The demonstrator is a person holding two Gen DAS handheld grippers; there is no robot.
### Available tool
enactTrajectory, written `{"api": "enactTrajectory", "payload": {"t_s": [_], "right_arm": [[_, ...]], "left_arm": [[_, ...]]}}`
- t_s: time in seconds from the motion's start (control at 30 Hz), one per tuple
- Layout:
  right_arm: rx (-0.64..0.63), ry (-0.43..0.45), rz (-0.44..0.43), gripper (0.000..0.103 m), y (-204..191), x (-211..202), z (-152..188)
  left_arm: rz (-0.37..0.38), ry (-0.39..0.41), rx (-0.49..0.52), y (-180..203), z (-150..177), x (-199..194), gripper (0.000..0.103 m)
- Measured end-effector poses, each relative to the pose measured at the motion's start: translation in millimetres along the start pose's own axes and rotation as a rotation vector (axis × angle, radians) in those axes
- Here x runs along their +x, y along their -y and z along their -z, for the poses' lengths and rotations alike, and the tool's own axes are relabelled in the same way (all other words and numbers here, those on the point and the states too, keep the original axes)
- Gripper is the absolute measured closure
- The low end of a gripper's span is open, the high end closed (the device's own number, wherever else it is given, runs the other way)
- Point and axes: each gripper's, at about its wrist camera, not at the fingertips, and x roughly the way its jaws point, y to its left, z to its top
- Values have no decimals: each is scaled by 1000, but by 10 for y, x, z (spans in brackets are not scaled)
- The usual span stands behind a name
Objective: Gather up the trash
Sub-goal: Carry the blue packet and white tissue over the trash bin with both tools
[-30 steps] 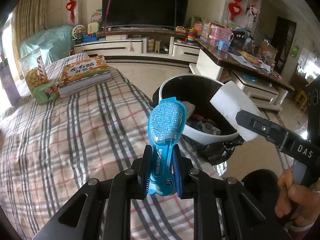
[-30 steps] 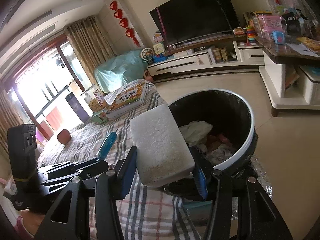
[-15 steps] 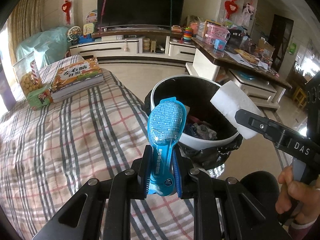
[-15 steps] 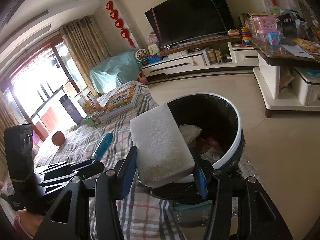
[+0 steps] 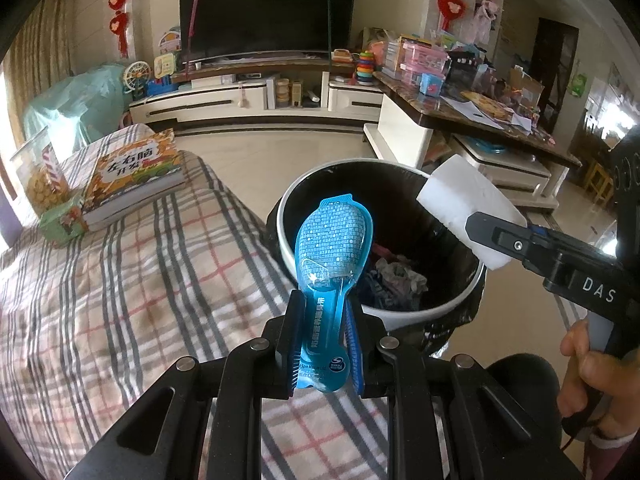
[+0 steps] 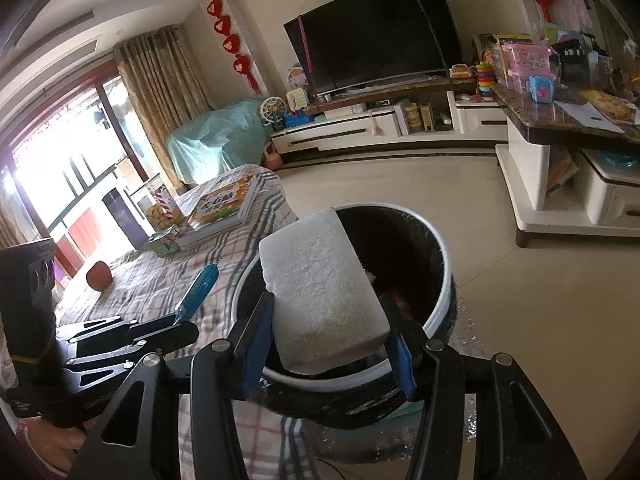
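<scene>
Trash for collection, two pieces. My left gripper (image 5: 322, 344) is nearly closed, its ribbed blue pads pinching the narrow stem of a glossy blue spoon-shaped plastic blister wrapper (image 5: 334, 240). The wrapper's broad oval head carries fine dotted print and a thin sealed flange, and it stands up over the near rim of the round white-rimmed waste bin with a crinkled black liner (image 5: 432, 314). From the right wrist view the same wrapper (image 6: 199, 290) shows edge-on, thin and flat.

My right gripper (image 6: 326, 342) stands about half open and is clamped on a white rectangular foam block (image 6: 320, 288) with a grainy, pitted surface and one chipped corner. The block tilts upward and covers the near left part of the bin (image 6: 438, 312). In the left wrist view the block (image 5: 466, 216) hangs above the bin's right rim, held by matte black jaws, with a hand (image 5: 588, 380) on the handle below.

Inside the bin lies crumpled paper and fabric-like waste (image 5: 394, 280), soft and creased.

The bin stands just beside a table under a woven plaid cloth of grey, red and cream (image 5: 120, 280). At the far end of the cloth rest a thick glossy-covered book (image 5: 136, 172), a small green carton (image 5: 64, 220) touching it, and a clear snack bag (image 5: 38, 178).
</scene>
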Motion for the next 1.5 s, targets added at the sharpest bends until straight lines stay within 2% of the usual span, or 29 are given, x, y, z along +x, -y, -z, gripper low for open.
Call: {"api": "enactTrajectory", "payload": {"t_s": [1.5], "right_arm": [[-64,-102,46,50,187,339,-284]], "left_arm": [[-16,-33,37,202,-330,443,85]]}}
